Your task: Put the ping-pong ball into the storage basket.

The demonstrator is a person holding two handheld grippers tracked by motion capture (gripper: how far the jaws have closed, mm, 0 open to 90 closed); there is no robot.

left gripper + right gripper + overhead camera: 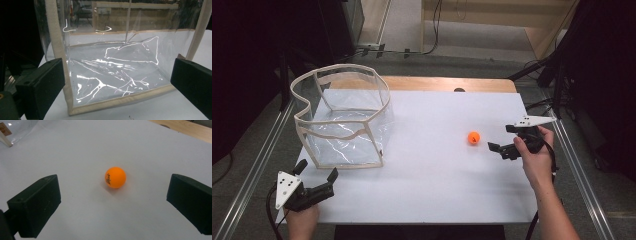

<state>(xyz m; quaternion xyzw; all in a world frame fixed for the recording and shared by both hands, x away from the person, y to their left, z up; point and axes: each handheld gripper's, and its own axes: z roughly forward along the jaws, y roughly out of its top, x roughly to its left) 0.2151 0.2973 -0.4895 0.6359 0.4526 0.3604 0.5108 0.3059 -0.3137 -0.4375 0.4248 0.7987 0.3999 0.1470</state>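
Desk (422, 165): matte white top, smooth and flat, wooden strip along far edge.
Ball (473, 137): small, round, glossy orange, dark print on one side; resting on bare white sheet, right of centre, just ahead of right tongs.
Bag (343, 117): clear crinkled plastic, cream fabric trim, boxy and open-topped; standing at left.
Right tongs (502, 138): black blocky jaws spread wide, ball between and beyond them, untouched.
Left tongs (317, 172): spread wide, facing bag's near corner, holding nothing.

Orange ball (115, 177) with black print, clear cream-trimmed bag (343, 117), white table (437, 180)
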